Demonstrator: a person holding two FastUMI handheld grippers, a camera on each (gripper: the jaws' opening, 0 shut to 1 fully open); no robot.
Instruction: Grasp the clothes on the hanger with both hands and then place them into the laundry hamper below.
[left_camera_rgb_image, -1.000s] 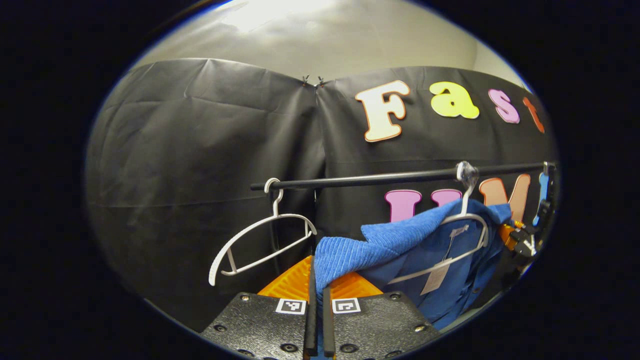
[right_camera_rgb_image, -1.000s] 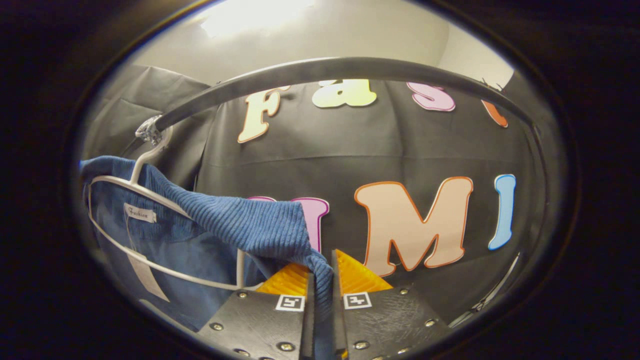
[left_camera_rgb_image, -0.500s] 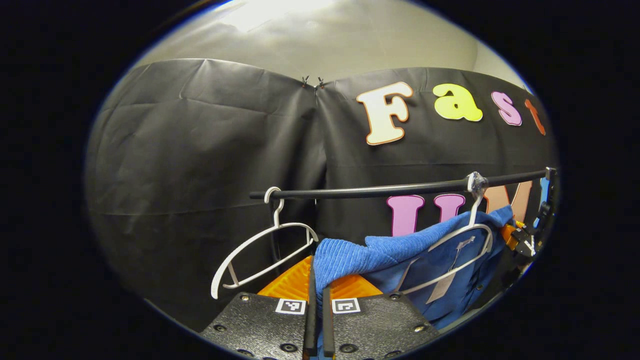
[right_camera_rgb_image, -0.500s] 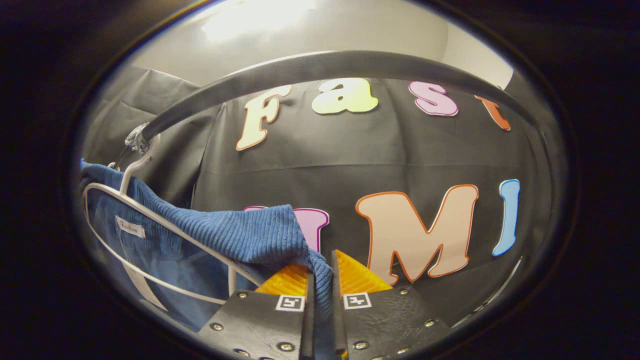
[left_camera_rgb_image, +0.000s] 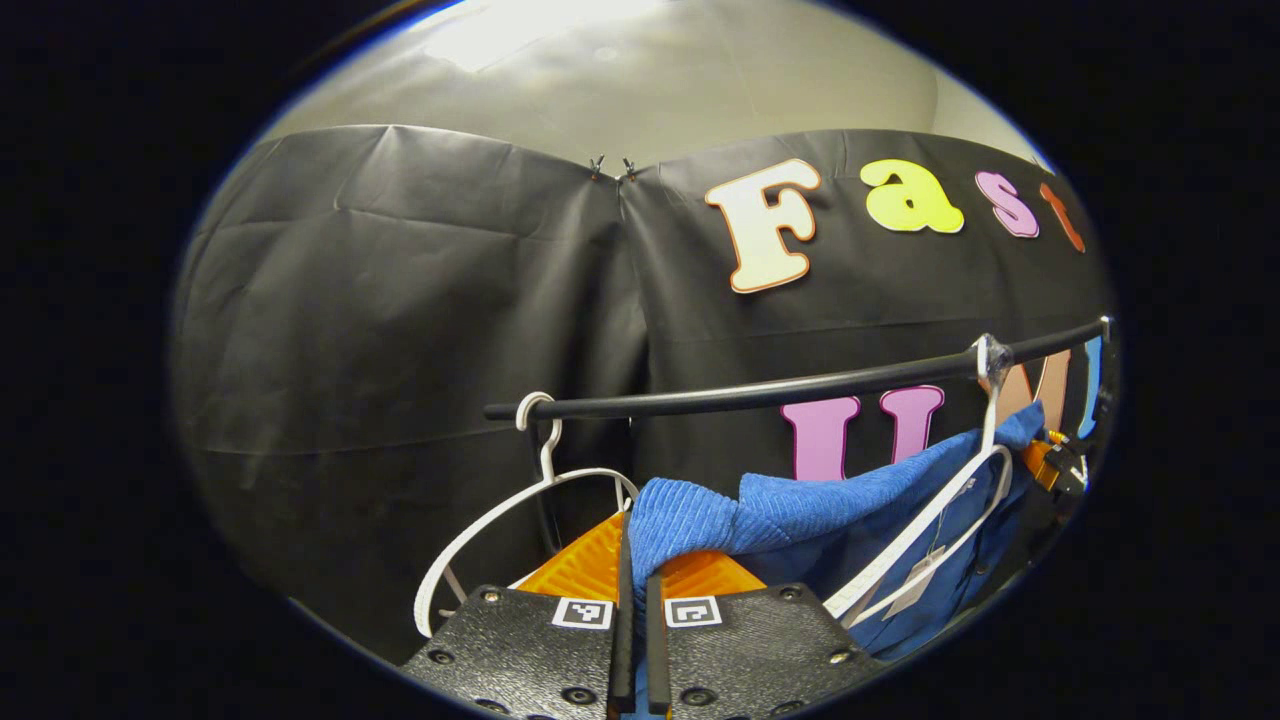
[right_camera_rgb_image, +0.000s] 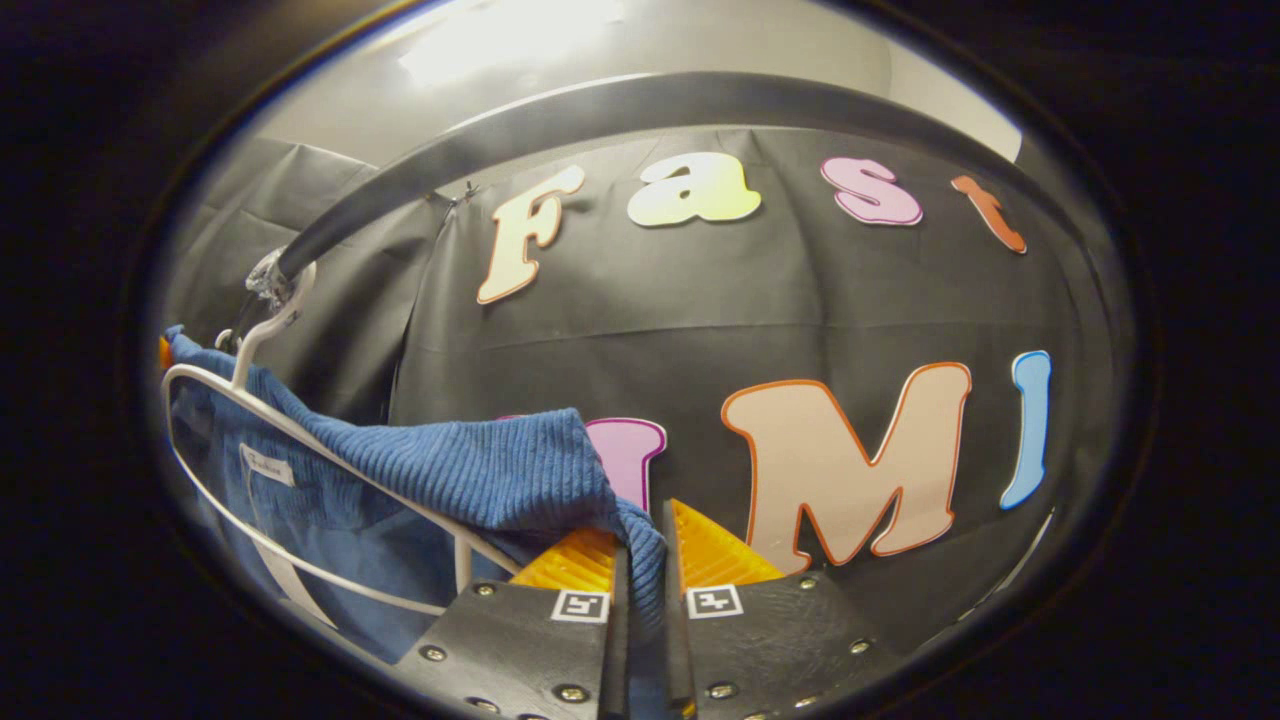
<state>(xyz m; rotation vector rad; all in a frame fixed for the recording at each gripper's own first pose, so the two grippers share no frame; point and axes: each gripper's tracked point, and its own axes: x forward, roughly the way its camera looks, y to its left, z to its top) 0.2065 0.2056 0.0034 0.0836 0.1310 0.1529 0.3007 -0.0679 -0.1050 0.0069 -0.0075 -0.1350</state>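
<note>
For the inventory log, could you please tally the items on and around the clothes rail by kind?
Hangers: 2, one empty hanger and one hanger carrying the garment
Blue garment: 1
Rail: 1
Total: 4

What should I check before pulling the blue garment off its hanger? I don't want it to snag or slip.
1. Left gripper shut on the blue corduroy garment: ok, cloth is pinched between its fingers.
2. Right gripper shut on the same garment: ok, cloth runs down between its fingers.
3. Garment free of the white hanger: not ok, it is draped over the hanger's arm.
4. Hanger hooked on the black rail: ok, hook sits over it.
5. Empty white hanger out of the way: cannot tell, it hangs close beside the left gripper.
6. Hamper below ready: cannot tell.
</note>
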